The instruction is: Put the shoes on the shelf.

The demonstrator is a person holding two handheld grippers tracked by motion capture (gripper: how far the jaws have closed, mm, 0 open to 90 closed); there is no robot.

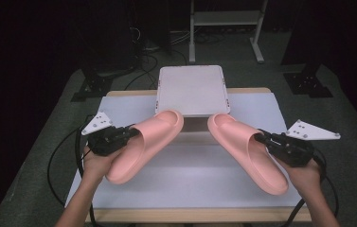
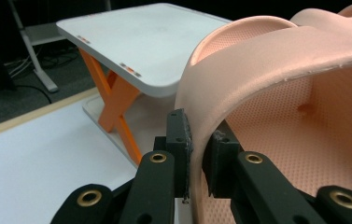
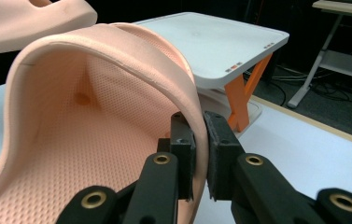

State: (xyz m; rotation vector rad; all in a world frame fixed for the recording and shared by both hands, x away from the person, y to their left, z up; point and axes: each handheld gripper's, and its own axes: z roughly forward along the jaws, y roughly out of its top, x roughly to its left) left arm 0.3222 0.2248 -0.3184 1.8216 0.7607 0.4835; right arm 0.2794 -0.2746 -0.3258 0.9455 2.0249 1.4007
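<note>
Two pink foam slides hang tilted above the white table mat (image 1: 190, 184), toes angled inward toward each other. My left gripper (image 1: 129, 133) is shut on the outer edge of the left slide's (image 1: 143, 144) strap; its own view shows the strap edge (image 2: 200, 140) pinched between the black pads of that gripper (image 2: 198, 156). My right gripper (image 1: 261, 138) is shut on the outer strap edge of the right slide (image 1: 247, 151). In the right gripper view the strap (image 3: 197, 121) sits squeezed between the pads of that gripper (image 3: 200, 156), with the dimpled footbed (image 3: 94, 154) to the left.
A small white stand (image 1: 191, 90) with orange crossed legs (image 2: 115, 105) sits at the table's far middle, just beyond the slides' toes. Cables and a metal rack (image 1: 226, 21) lie on the dark floor behind. The wooden table edge (image 1: 190, 215) runs along the front.
</note>
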